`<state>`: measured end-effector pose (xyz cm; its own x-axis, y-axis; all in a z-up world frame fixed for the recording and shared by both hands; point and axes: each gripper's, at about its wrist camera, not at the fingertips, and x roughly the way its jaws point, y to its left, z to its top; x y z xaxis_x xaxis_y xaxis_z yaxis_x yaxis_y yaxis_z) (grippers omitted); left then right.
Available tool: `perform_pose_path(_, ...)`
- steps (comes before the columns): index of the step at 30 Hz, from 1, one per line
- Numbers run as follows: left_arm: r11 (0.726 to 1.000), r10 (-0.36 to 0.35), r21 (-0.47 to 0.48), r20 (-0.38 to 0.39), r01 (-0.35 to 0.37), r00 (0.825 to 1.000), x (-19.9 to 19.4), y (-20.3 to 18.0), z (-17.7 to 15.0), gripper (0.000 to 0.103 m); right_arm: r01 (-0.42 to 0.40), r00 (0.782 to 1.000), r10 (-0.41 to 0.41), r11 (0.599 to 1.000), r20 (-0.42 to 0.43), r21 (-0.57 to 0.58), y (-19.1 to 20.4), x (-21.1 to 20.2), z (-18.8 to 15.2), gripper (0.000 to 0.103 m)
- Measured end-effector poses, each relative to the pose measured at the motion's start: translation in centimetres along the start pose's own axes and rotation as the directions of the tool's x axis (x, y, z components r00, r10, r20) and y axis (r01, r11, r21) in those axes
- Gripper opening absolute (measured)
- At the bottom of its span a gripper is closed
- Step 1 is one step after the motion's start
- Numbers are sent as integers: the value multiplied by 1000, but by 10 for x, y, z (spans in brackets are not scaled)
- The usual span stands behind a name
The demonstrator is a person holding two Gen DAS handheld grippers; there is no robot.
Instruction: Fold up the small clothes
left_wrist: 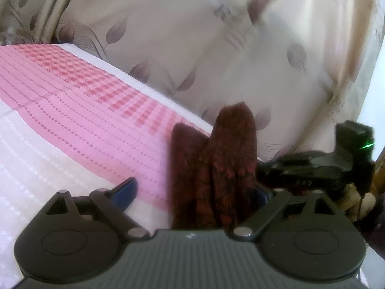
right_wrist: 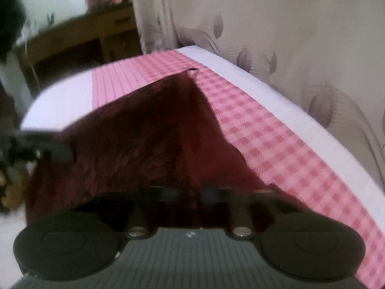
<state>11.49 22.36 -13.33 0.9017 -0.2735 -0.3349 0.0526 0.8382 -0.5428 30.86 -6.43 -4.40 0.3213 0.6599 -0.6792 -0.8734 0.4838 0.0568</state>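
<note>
A dark red patterned garment (left_wrist: 223, 168) hangs bunched between the fingers of my left gripper (left_wrist: 195, 192). Its jaws stand wide apart, the cloth lies against the right finger and the left blue pad (left_wrist: 125, 190) is bare. In the right wrist view the same garment (right_wrist: 149, 139) spreads out over the pink-and-white bedsheet (right_wrist: 264, 130). My right gripper (right_wrist: 190, 193) has its fingers close together on the garment's near edge. The right gripper also shows at the right of the left wrist view (left_wrist: 312, 166), and the left gripper shows at the left of the right wrist view (right_wrist: 43, 149).
The bed (left_wrist: 60, 101) carries a pink checked and striped sheet with white borders. A beige curtain with leaf print (left_wrist: 192, 36) hangs just beyond the bed's far edge. A brown wooden cabinet (right_wrist: 72, 41) stands at the back left in the right wrist view.
</note>
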Motion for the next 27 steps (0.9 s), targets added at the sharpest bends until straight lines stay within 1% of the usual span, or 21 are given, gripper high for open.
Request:
perform_pose_path(1, 1000, 7, 1, 4, -7, 1000, -1, -1, 0, 97, 17, 1000, -17, 1000, 10, -26, 6, -2, 3, 11)
perform_pose_path(2, 1000, 16, 2, 9, -16, 1000, -1, -1, 0, 99, 42, 998, -40, 998, 38, -47, 11, -8, 5, 10)
perform_pose_path(4, 999, 39, 4, 22, -39, 999, -3, -3, -1, 99, 83, 991, -78, 996, 110, -42, 10, -19, 13, 10)
perform_pose_path(6, 999, 47, 4, 29, -47, 998, -4, -3, -1, 99, 129, 974, -121, 991, 194, -33, 9, -33, 22, 9)
perform_pose_path(8, 998, 62, -10, 30, -61, 998, -4, -2, -1, 99, 182, 959, -168, 982, 226, -43, 9, -34, 28, 9)
perform_pose_path(9, 998, 66, -16, 28, -66, 997, -4, -1, -1, 99, 219, 952, -202, 974, 232, -51, 9, -30, 29, 9)
perform_pose_path(12, 996, 81, -45, -14, -81, 997, 3, 4, 1, 99, 275, 942, -259, 960, 212, -49, 1, -10, 27, 8)
perform_pose_path(13, 996, 78, -42, -11, -78, 997, 3, 4, 1, 99, 285, 941, -271, 958, 200, -41, -1, -1, 23, 9)
perform_pose_path(15, 996, 85, -29, -13, -86, 996, 3, 2, 0, 99, 256, 950, -254, 967, 182, 16, -8, 19, 11, 9)
perform_pose_path(17, 996, 87, -28, -14, -88, 996, 3, 2, 0, 99, 246, 958, -245, 969, 152, 14, -10, 34, 2, 9)
perform_pose_path(18, 996, 88, -28, -15, -89, 996, 3, 2, 0, 99, 258, 954, -258, 966, 152, 17, -10, 36, 1, 10)
perform_pose_path(19, 996, 90, -25, -15, -90, 996, 3, 2, 0, 99, 266, 950, -267, 963, 161, 28, -11, 35, 2, 15)
perform_pose_path(20, 996, 91, -24, -14, -91, 996, 3, 2, 0, 99, 253, 954, -255, 967, 155, 33, -12, 35, 3, 21)
perform_pose_path(21, 996, 89, -28, -13, -89, 996, 3, 3, -1, 99, 236, 960, -240, 971, 141, 46, -15, 35, 3, 24)
perform_pose_path(22, 996, 89, -29, -12, -89, 996, 3, 3, -1, 99, 227, 962, -237, 970, 140, 83, -20, 31, 4, 34)
perform_pose_path(23, 996, 86, -29, -9, -86, 996, 2, 2, 0, 99, 212, 959, -234, 967, 157, 144, -26, 22, 6, 40)
perform_pose_path(24, 996, 78, -31, -7, -78, 997, 2, 3, 0, 99, 194, 948, -241, 955, 205, 226, -34, 4, 5, 41)
perform_pose_path(25, 998, 50, -38, 0, -50, 999, 0, 4, 1, 99, 188, 929, -268, 935, 255, 301, -40, -18, 1, 43)
perform_pose_path(26, 999, 12, -43, 6, -11, 1000, -2, 6, 1, 99, 183, 906, -302, 911, 297, 370, -44, -43, -5, 45)
perform_pose_path(27, 998, -50, -49, 13, 50, 999, -4, 9, 3, 99, 173, 886, -329, 889, 326, 424, -45, -69, -13, 47)
